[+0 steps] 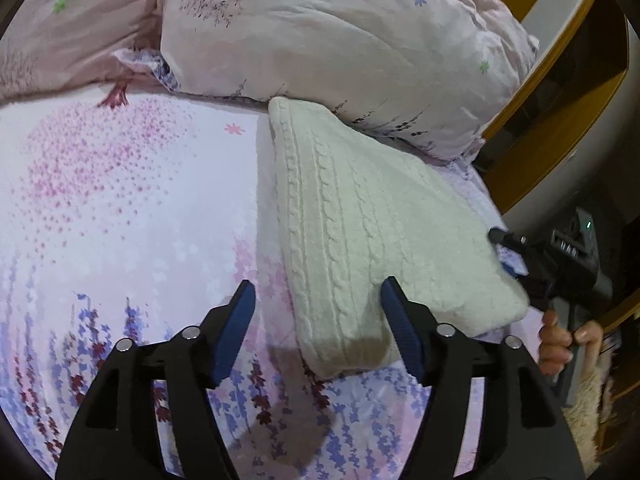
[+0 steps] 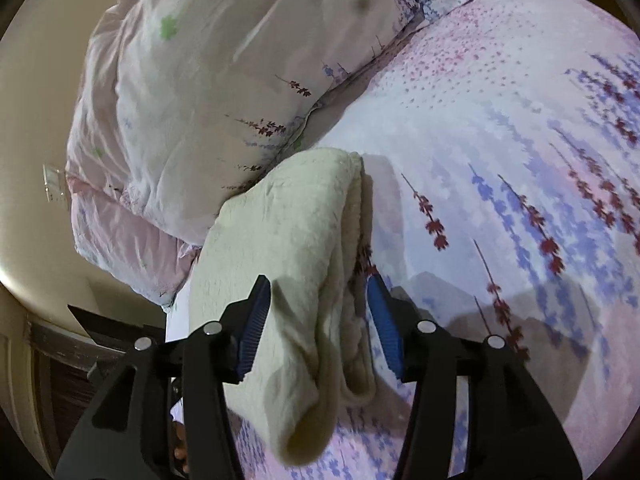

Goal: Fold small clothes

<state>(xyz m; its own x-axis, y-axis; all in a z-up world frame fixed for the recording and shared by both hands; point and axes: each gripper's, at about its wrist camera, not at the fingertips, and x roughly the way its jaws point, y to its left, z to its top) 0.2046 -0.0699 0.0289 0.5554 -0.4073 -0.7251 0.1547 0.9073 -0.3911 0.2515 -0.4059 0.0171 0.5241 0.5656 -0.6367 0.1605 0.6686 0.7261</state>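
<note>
A cream cable-knit garment lies folded in a long bundle on the flowered bedsheet, its far end against the duvet. My left gripper is open, its jaws wide apart just above the bundle's near left corner, holding nothing. My right gripper is open, its blue pads on either side of the bundle's folded edge without pinching it. The right gripper also shows in the left wrist view, at the bundle's right edge.
A bunched pale pink duvet lies along the back of the bed. A wooden bed frame runs at the right. In the right wrist view the bed's edge and the floor are at the left.
</note>
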